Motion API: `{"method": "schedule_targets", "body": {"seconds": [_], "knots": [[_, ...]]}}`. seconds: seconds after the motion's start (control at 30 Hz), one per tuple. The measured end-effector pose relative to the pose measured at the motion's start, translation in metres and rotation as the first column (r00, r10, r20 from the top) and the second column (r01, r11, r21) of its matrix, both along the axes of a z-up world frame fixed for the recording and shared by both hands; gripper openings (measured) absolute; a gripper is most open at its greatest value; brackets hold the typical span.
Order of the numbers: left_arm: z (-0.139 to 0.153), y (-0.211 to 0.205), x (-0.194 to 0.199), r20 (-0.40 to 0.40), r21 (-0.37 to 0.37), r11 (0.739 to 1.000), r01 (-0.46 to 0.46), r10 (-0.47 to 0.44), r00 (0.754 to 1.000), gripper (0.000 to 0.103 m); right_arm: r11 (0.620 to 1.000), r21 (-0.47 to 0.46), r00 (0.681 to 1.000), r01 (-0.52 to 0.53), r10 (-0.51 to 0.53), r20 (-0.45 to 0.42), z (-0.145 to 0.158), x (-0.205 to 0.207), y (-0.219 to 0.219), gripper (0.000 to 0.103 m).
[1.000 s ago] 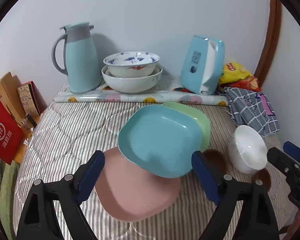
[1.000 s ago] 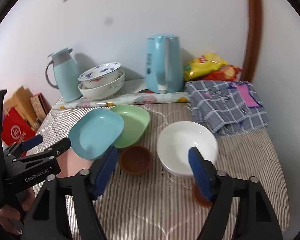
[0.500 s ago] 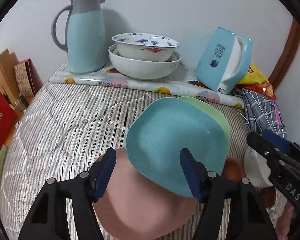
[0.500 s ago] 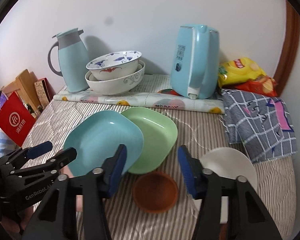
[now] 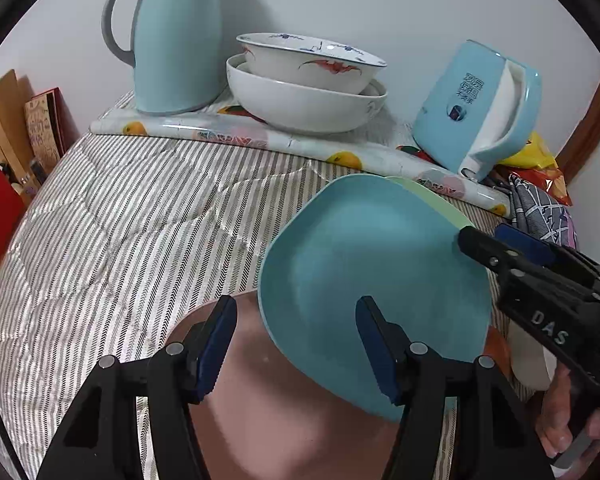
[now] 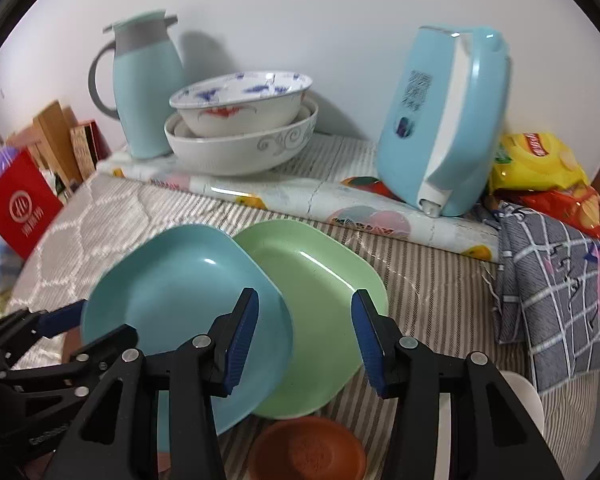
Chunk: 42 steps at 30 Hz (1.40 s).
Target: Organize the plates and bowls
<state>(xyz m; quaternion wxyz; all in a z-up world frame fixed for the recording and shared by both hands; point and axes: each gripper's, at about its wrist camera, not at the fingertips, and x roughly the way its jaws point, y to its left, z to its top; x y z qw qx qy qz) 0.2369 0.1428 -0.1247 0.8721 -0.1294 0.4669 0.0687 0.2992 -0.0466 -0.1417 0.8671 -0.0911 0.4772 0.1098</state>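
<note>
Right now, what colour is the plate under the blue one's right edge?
Light green plate, clearest in the right wrist view.

The square teal plastic plate (image 6: 172, 300) and the square pale-green plastic plate (image 6: 320, 300) look smooth, with a soft sheen and finely speckled. The round brown bowl (image 6: 308, 450) looks matt. The 2 stacked white ceramic bowls (image 5: 300, 92) are glazed and glossy. The striped grey-and-white quilted cloth (image 5: 120, 220) is woven and matt. The fruit-printed rolled sheet (image 5: 260, 142) shines like plastic film and is creased.
</note>
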Motion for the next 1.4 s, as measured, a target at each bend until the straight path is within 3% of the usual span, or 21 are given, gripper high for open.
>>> {"method": "schedule_targets", "body": {"seconds": [0.1, 0.13, 0.2, 0.27, 0.4, 0.67, 1.0, 1.4], "knots": [[-0.001, 0.001, 0.002, 0.004, 0.002, 1.0, 0.003, -0.003, 1.0, 0.053, 1.0, -0.014, 1.0, -0.003, 0.003, -0.01, -0.008, 0.006, 0.002, 0.045], [-0.002, 0.002, 0.003, 0.005, 0.0, 1.0, 0.005, -0.005, 1.0, 0.046, 1.0, -0.008, 1.0, -0.004, 0.004, -0.015, -0.01, 0.007, 0.002, 0.042], [-0.006, 0.004, 0.005, -0.002, -0.018, 1.0, 0.004, -0.004, 1.0, 0.036, 1.0, 0.009, 0.999, -0.024, 0.024, -0.025, -0.013, 0.008, 0.003, 0.02], [-0.008, 0.005, 0.006, 0.001, -0.038, 0.999, 0.013, -0.013, 1.0, 0.024, 0.999, 0.006, 0.998, -0.036, 0.037, -0.046, -0.019, 0.008, 0.006, 0.012], [-0.006, 0.008, 0.006, 0.014, -0.019, 1.0, 0.009, -0.008, 1.0, 0.013, 0.998, -0.05, 0.999, -0.033, 0.031, -0.044, -0.019, -0.004, 0.011, 0.01], [0.003, 0.015, -0.001, 0.042, -0.036, 0.999, 0.006, -0.004, 0.999, 0.012, 0.999, 0.008, 0.996, 0.034, -0.033, -0.078, -0.01, -0.019, 0.002, 0.008], [0.017, 0.037, -0.033, 0.056, -0.004, 1.0, -0.018, 0.018, 0.998, 0.011, 0.999, 0.019, 0.997, 0.028, -0.026, -0.075, 0.004, -0.058, 0.031, 0.008], [0.008, 0.057, -0.056, 0.059, -0.032, 0.999, -0.018, 0.02, 0.998, 0.011, 0.999, 0.021, 0.996, 0.032, -0.03, -0.087, 0.001, -0.092, 0.054, 0.008]]}}
